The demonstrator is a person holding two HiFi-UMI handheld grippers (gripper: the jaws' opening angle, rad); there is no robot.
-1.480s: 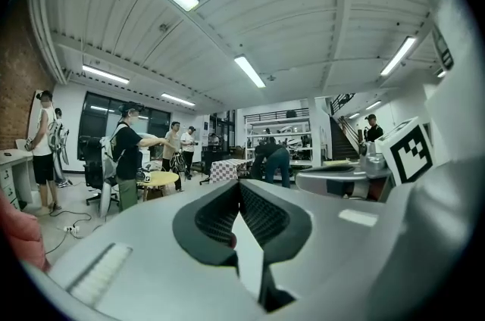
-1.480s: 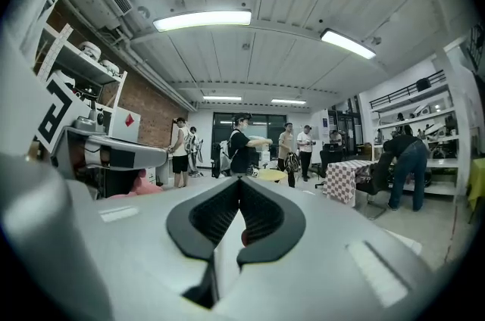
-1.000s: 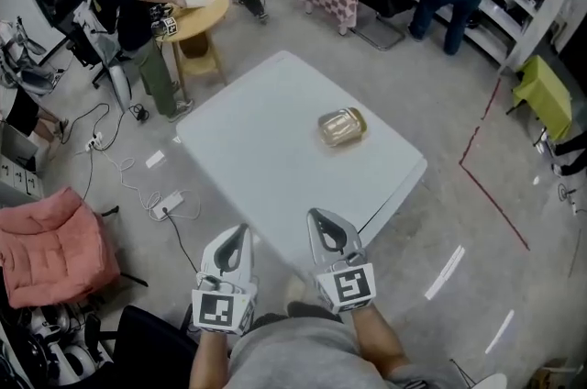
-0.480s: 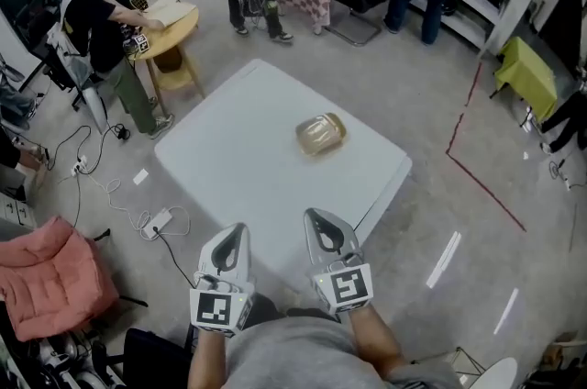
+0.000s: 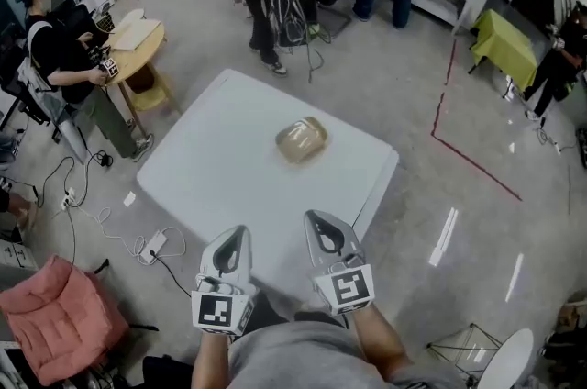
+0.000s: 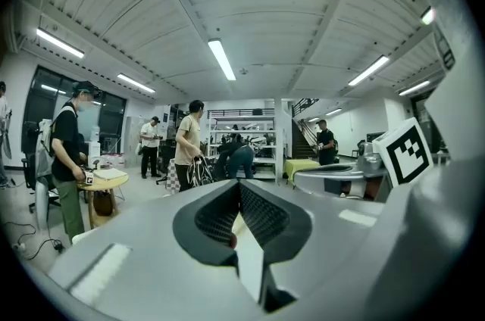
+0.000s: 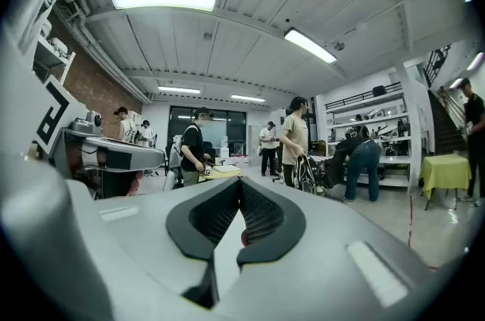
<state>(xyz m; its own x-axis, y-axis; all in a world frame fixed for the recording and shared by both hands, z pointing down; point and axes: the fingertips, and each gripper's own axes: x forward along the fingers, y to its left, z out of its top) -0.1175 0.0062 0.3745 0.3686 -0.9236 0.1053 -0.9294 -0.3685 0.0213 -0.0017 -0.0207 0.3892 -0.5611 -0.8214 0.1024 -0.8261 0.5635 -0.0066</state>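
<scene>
The left hand-held gripper (image 5: 236,242) and the right hand-held gripper (image 5: 323,229) hover at the near edge of the white worktop (image 5: 211,185), jaws pressed together, holding nothing. The lidded container (image 5: 301,139) lies well apart, mid-worktop. A clean approach would need the jaws parted before reaching it.

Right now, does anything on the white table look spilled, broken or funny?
Nothing stands out. The tan container sits flat on the white table, with no spill around it. The left hand-held gripper and the right hand-held gripper are both shut and empty, well apart from the container.
</scene>
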